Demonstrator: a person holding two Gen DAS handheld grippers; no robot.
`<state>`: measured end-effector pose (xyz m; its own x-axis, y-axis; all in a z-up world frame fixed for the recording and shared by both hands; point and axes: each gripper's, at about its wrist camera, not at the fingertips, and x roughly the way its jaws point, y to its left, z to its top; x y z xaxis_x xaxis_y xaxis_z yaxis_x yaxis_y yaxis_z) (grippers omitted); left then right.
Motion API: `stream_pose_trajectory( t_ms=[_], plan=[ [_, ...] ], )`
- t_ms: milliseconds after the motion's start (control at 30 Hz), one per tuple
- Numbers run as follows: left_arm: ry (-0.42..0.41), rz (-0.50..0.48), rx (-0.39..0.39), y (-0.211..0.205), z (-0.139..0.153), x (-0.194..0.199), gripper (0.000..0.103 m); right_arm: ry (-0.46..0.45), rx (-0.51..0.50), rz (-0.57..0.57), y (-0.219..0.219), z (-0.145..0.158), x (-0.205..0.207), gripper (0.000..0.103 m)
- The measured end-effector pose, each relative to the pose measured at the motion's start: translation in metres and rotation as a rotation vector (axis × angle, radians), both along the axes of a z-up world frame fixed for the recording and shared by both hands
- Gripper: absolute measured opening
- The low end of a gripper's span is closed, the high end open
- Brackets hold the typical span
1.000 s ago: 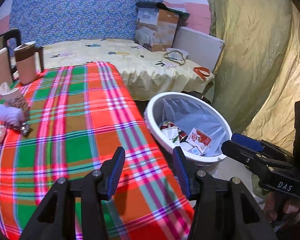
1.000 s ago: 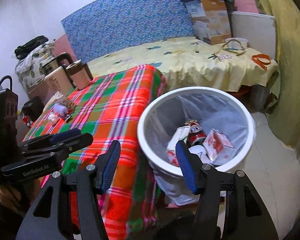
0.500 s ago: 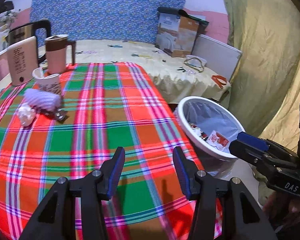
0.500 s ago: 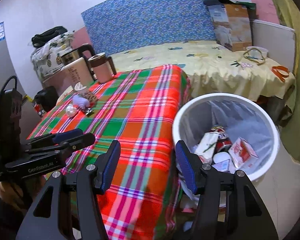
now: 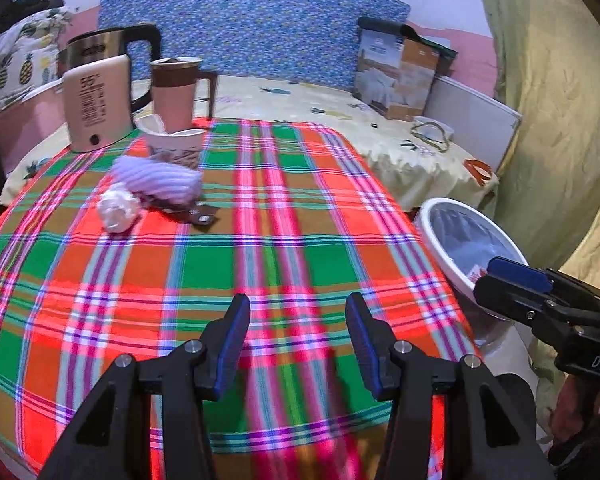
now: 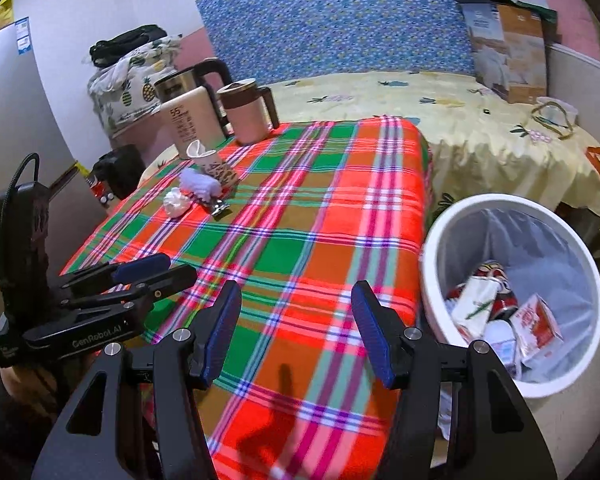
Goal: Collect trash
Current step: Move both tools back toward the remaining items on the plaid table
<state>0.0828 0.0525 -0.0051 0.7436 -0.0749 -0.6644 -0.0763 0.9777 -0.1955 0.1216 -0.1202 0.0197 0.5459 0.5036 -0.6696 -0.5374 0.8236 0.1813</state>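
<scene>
Trash on the desk [image 5: 284, 248], which is covered by a red, green and orange checked cloth, lies in a small group at the far left. Going from left to right: a crumpled white paper ball [image 5: 117, 211], then a pale purple ribbed wrapper or soft roll [image 5: 158, 179] touching it, then a small dark flat wrapper [image 5: 198, 215] just under the roll's near edge, and behind them a white paper cup with brown print [image 5: 174, 146] with something white standing in it. The cream electric kettle [image 5: 96, 109] and the pink mug with brown lid [image 5: 178, 94] behind are probably not trash.

I judge the paper ball as very light and soft; it will squash, so the fingers can close on its middle from any side. The purple piece looks soft too, and it is best taken across its narrow width. The flat dark wrapper is thin and maybe slippery; one finger should go under an edge. The cup is light and easy to crush or tip, so a gentle hold on the wall near the rim is safer.

Left gripper [image 5: 296, 340] is over the near part of the desk with its fingers apart and nothing between them. Right gripper [image 6: 296, 332] is the same, empty and spread. At the right, beside the desk, the white round bin with a grey bag [image 6: 432, 280] already holds cartons and a can.
</scene>
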Motion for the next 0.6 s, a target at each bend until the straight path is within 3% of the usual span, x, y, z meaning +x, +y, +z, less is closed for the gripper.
stream_pose_trajectory(
  t_ms=[600],
  plan=[
    [0.019, 0.199, 0.007, 0.099, -0.010, 0.021, 0.052, -0.001, -0.023, 0.129, 0.067, 0.000, 0.029, 0.059]
  ],
)
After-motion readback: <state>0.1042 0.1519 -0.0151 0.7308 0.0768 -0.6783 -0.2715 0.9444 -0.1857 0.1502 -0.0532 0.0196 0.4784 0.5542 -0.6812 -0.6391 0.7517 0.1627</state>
